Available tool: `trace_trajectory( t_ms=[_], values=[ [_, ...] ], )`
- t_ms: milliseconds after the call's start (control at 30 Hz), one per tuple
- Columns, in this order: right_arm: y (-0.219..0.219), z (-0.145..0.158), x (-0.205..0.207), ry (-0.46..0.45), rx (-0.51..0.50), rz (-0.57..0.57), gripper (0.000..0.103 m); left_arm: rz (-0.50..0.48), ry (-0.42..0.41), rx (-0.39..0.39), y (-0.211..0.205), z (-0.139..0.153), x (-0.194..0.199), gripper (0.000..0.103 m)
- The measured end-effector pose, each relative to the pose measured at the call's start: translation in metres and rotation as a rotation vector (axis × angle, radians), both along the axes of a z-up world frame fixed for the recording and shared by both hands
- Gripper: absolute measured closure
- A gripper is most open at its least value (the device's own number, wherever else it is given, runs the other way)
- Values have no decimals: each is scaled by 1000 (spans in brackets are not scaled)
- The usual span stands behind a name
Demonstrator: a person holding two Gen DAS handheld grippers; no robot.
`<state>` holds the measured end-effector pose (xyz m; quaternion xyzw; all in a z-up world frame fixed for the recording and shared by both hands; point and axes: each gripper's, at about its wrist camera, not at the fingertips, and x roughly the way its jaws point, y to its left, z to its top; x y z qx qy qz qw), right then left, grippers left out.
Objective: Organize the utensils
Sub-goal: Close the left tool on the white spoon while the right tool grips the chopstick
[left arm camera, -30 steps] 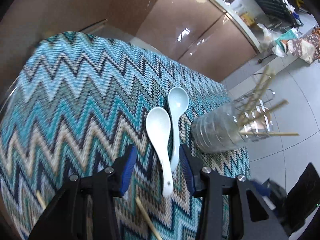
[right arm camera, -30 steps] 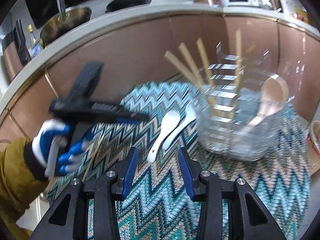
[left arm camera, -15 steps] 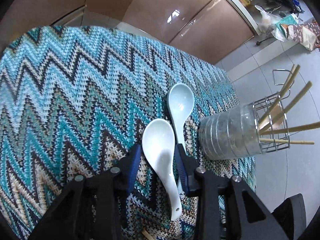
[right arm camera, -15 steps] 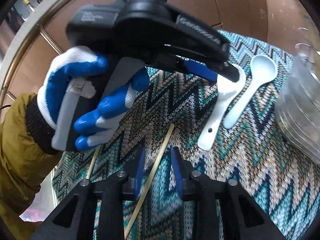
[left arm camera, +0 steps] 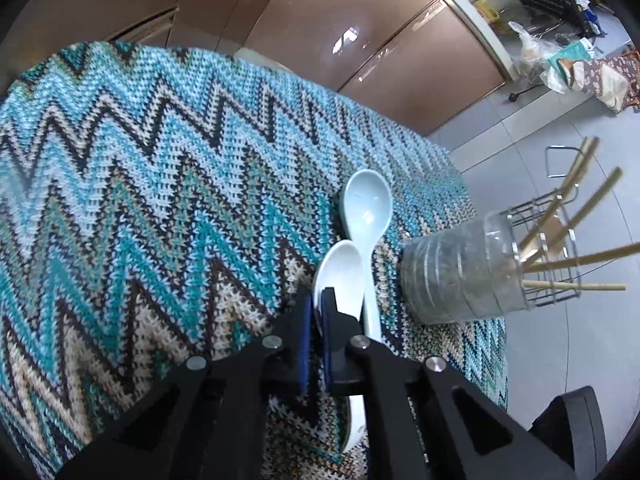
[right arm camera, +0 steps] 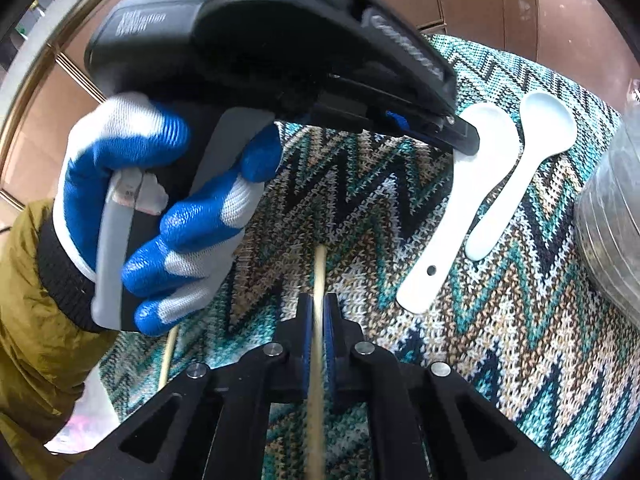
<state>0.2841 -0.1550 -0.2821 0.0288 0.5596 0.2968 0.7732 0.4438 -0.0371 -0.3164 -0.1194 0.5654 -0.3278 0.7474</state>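
Note:
Two white ceramic spoons lie side by side on the zigzag cloth. My left gripper (left arm camera: 317, 308) is shut on the rim of the nearer spoon's bowl (left arm camera: 340, 268); the right wrist view shows it too (right arm camera: 464, 142), pinching that spoon (right arm camera: 452, 208). The second spoon (left arm camera: 368, 216) lies free beside it, and also shows in the right wrist view (right arm camera: 520, 176). My right gripper (right arm camera: 319, 316) is shut on a wooden chopstick (right arm camera: 319, 276) lying on the cloth. A clear utensil holder (left arm camera: 460, 272) with several chopsticks stands right of the spoons.
A second chopstick (right arm camera: 170, 352) lies on the cloth left of my right gripper. The gloved hand (right arm camera: 160, 208) holding the left gripper fills the upper left of the right wrist view. Brown cabinets (left arm camera: 360, 40) stand beyond the table edge.
My left gripper moved forward and closed on the nearer spoon's bowl. My right gripper swung left and down from the holder and closed on the chopstick.

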Motion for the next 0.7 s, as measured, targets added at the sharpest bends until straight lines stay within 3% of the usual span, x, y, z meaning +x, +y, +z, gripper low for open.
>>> trace_trajectory(
  t_ms=[267,700],
  values=[
    [-29,33,-41,-85,55,-31,97,63,-89,-37,26,34,-39,100],
    [-86,110,-116,-313,101,-138,97,137,-255,-61,46,115,-128,100]
  ],
)
